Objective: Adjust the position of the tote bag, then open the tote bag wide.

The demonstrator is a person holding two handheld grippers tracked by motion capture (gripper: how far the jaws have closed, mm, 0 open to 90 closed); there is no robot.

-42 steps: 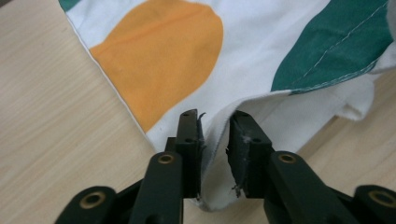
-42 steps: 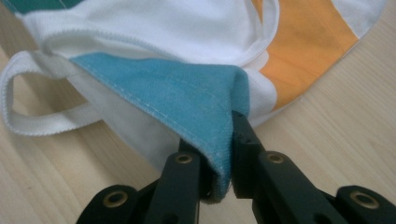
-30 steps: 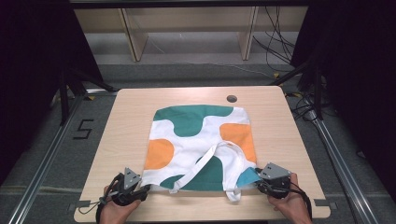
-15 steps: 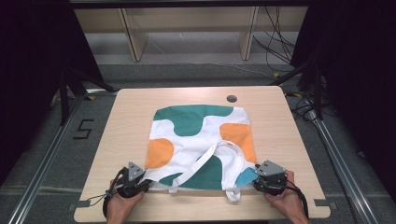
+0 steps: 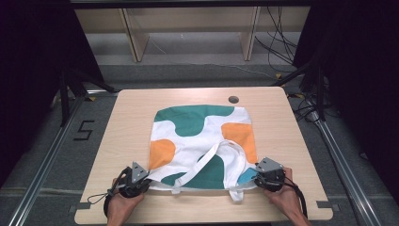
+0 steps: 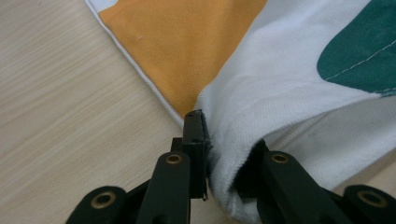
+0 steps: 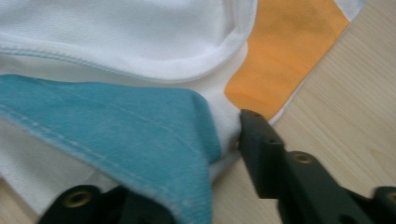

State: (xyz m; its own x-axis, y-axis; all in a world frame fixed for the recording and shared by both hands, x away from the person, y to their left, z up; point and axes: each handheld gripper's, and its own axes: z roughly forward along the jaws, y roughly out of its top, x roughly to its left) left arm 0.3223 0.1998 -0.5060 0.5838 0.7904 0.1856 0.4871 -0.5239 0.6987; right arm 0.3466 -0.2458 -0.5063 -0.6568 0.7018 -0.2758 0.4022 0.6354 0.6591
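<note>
The left gripper has just been closing and now pinches the near left corner of the cloth bag, which lies flat mid-table. The right gripper has been closing too, clamped on the bag's near right corner.

Matt woven cloth tote bag, stitched along its hems, lies on a smooth pale wood-grain tabletop; black matt plastic tongs show brass-coloured rivets.
</note>
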